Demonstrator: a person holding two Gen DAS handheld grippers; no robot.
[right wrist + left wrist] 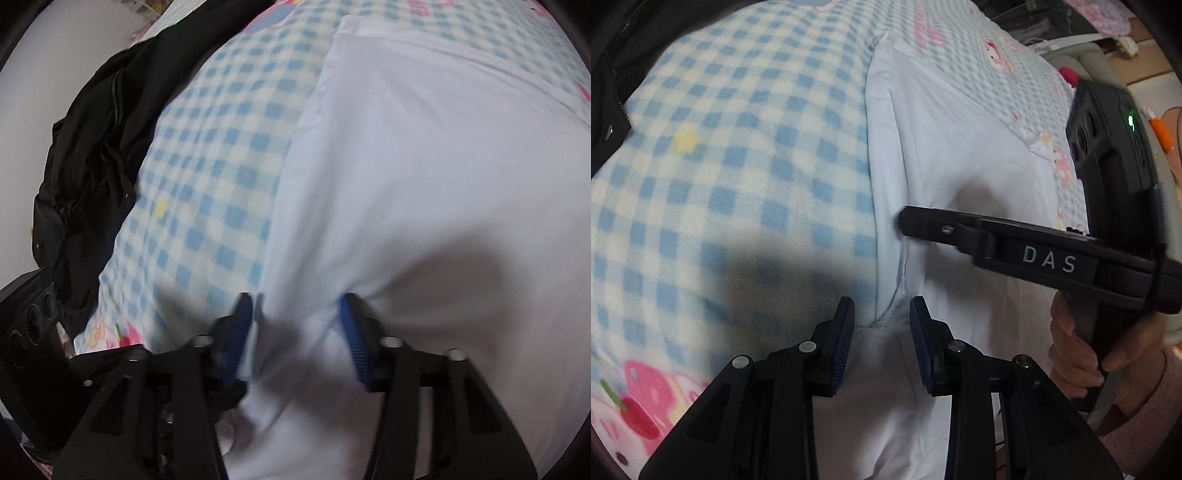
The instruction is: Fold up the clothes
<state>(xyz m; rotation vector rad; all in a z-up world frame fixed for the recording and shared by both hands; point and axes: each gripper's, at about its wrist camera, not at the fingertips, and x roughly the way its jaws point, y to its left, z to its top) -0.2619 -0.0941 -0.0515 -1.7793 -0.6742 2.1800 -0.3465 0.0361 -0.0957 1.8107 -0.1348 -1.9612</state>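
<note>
White garment [960, 155] lies stretched lengthwise over a blue-and-white checked blanket [738, 166], its pale fabric running from the near edge of the left wrist view up toward the far side of the bed. The left gripper [882, 314] hovers low over the near end of the cloth, right at a stitched seam, with its jaws apart and the blue-padded fingers [846, 332] standing on either side of a raised fold without pinching it. The right gripper [903, 221], seen from the left wrist view as a black tool lettered "DAS", reaches in from the right with its tip down on the garment's left-hand strip; from this side its two fingers look flat and overlapping, so the gap cannot be read here. In the right wrist view the same gripper [295, 310] shows its jaws apart, the blue pads [352, 343] spread wide over the white garment [424, 166], which bulges up between and beyond them; the picture is blurred and I cannot tell whether the pads touch the fabric. A hand [1078, 350] in a pink sleeve grips the right tool's handle. A black jacket [96, 147] with a zipper lies crumpled on the blanket [221, 166] to the left, well apart from the white cloth. Pink cartoon prints [646, 387] mark the blanket's near corner.
</note>
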